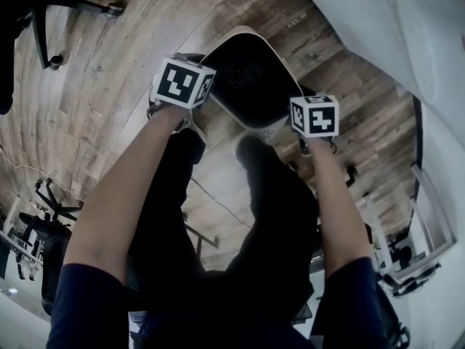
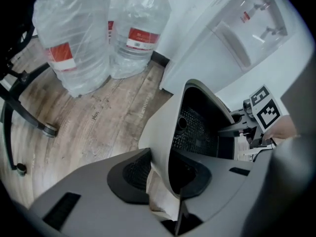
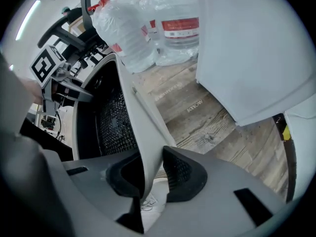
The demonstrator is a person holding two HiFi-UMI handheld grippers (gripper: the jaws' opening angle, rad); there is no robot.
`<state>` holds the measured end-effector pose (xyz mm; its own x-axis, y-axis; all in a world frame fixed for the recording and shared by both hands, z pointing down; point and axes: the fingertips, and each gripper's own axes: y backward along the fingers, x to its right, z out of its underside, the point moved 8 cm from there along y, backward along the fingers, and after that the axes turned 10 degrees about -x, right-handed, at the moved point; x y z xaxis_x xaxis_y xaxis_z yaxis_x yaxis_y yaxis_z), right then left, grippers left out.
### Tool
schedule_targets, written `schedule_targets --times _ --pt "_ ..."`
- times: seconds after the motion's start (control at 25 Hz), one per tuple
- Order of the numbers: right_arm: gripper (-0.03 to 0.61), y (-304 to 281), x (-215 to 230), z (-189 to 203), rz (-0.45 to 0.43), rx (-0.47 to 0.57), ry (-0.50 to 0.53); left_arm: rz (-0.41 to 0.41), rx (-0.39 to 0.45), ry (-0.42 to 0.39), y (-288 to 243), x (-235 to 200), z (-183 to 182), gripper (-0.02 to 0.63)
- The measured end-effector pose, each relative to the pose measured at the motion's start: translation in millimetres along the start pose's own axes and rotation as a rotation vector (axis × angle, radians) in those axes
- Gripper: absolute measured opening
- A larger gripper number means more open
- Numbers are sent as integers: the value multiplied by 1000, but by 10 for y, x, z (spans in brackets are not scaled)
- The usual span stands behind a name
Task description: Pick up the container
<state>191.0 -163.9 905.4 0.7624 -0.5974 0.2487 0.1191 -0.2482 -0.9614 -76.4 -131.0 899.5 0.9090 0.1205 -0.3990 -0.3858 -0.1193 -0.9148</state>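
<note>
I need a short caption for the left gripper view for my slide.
The left gripper shut on the wall of the white container, large water bottles on the wooden floor behind.
</note>
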Motion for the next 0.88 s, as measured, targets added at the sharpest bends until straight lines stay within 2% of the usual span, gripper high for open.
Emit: schedule_targets --times 0.24,0.6,0.88 --pt "89 1011 -380 10 0 21 -5 -6 27 -9 1077 285 59 115" --pt "89 2979 -894 52 33 110 28 -5 133 -10 2969 960 190 120" --pt "87 4026 -1274 278 47 157 45 -18 191 -27 3979 1416 477 126"
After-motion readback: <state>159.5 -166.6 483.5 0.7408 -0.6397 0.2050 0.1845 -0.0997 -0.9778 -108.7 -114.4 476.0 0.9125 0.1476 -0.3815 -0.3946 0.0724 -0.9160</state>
